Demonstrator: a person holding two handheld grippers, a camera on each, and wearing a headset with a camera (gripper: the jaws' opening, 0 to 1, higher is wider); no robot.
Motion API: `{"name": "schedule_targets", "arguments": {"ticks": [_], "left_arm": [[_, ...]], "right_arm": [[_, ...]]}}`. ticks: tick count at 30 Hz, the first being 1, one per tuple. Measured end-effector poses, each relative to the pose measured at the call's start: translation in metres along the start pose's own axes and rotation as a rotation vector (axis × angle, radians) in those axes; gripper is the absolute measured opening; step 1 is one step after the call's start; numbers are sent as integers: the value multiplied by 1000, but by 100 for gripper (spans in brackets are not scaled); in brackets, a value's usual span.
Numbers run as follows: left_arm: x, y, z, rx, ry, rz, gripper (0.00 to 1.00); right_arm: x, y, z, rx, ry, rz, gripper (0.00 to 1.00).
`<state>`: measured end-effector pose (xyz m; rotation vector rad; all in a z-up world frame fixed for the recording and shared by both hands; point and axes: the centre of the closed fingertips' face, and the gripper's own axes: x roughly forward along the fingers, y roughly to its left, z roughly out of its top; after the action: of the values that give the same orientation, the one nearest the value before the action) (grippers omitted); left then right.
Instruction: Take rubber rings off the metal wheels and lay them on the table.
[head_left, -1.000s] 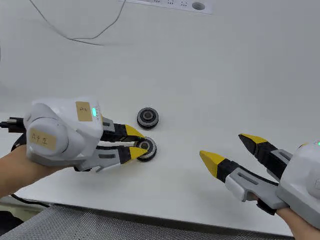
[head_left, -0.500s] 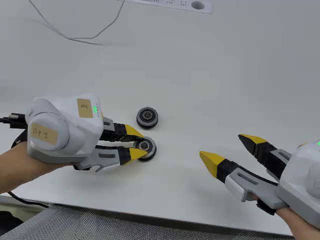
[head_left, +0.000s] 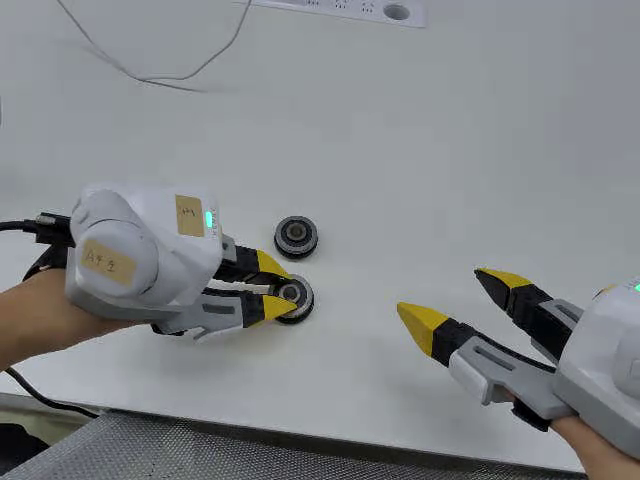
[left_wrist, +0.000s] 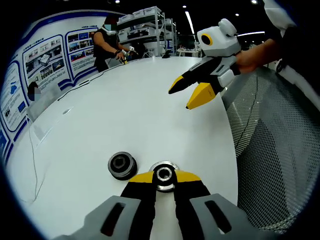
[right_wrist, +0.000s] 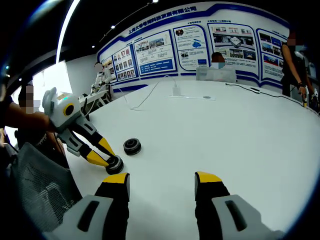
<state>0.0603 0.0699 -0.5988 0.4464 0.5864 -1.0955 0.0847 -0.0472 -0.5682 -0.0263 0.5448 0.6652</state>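
Your left gripper (head_left: 278, 287) is clenched on the near wheel (head_left: 293, 296). In the left gripper view its yellow tips hug the wheel's near edge from both sides. Over the last second that hand has crept forward and rolled a little, and the jaws have drawn in. That looks like the grab being settled, with no peel begun. I cannot tell whether the tips bite rubber or metal.

The near wheel lies flat on the table (head_left: 400, 180) just ahead of the tips. Its hub is pale and its outer band dark. The far wheel (head_left: 296, 237) lies flat at its 12 o'clock, close but not touching. Its rubber ring (head_left: 280, 240) still looks seated all round. Neither wheel has shifted.

Your right gripper (head_left: 450, 292) hangs with its jaws spread wide and nothing between them. It is well off at 3 to 4 o'clock of the near wheel, about where it was. It probably has to come in and pull while the left braces.
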Motion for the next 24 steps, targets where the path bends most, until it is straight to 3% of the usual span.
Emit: {"name": "schedule_targets", "arguments": {"ticks": [10, 13, 19, 24], "left_arm": [[-1, -2, 0, 28, 12, -4, 14], [-1, -2, 0, 47, 14, -8, 13], [-1, -2, 0, 73, 19, -13, 13], [-1, -2, 0, 85, 17, -12, 13]], "right_arm": [[6, 23, 6, 96, -27, 84, 52], [13, 40, 7, 187, -38, 141, 51], [21, 54, 15, 368, -75, 191, 49], [27, 63, 11, 409, -56, 228, 49]]}}
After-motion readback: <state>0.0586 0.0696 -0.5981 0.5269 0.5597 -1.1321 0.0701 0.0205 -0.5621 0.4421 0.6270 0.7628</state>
